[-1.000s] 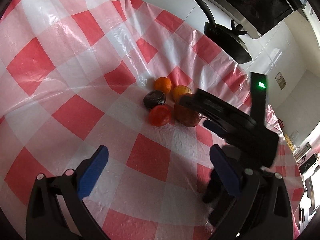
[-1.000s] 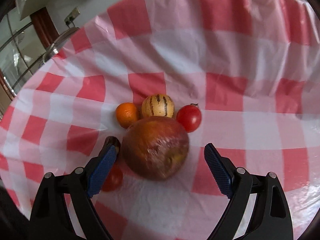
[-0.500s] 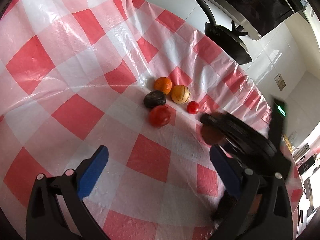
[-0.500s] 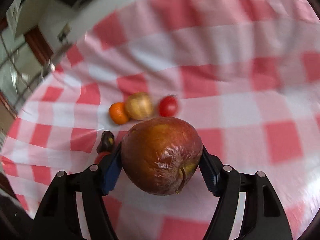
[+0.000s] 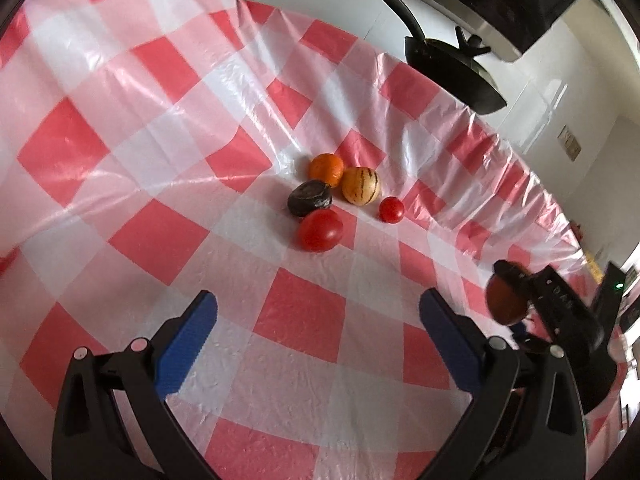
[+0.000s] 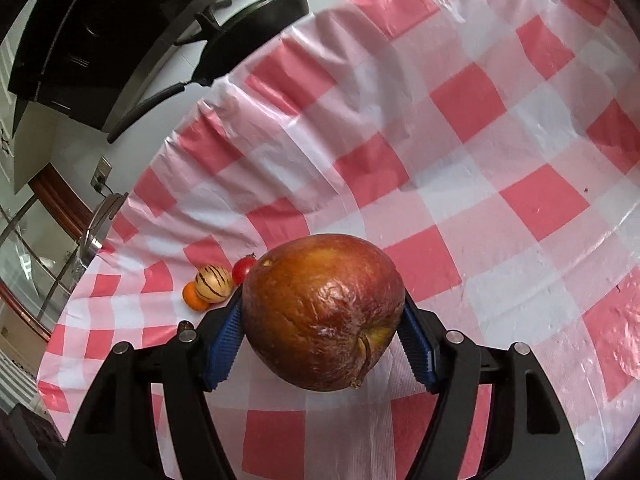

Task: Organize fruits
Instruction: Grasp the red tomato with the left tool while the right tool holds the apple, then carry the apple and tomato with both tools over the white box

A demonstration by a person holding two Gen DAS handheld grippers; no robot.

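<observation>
So the whole worktop is under a red-and-white checked plastic cloth (image 5: 160,128), wrinkly and shiny, draping off the far edge. Behind that edge there's a black frying pan (image 5: 452,68) sitting on the white counter under a dark range hood (image 6: 80,40); the right wrist view adds stuff the left one doesn't, like a wall socket (image 6: 101,174) and a window off to its left side. Right tool (image 6: 320,344) is clamped on a big wrinkly brownish-red apple (image 6: 324,316), blue pads pressed into both sides, lifted off the cloth, stem end facing the camera. That apple fills the middle of the right view and blocks most of the fruit pile: you only catch the striped yellow melon (image 6: 213,283), the orange (image 6: 192,298) tucked against it and a sliver of the small tomato (image 6: 242,270). The left view has the full cluster near the middle of the cloth: orange (image 5: 326,168) touching the striped melon (image 5: 360,185), a dark shrivelled fruit (image 5: 310,198) just in front of them, a large tomato (image 5: 320,230) against that one, and the small tomato (image 5: 391,209) a bit apart to the right. It also catches the right tool (image 5: 520,300) with the apple (image 5: 505,300) off at its right edge, well away from the pile. Left tool (image 5: 318,332) hangs with its jaws spread wide, nothing between them, just bare cloth.
</observation>
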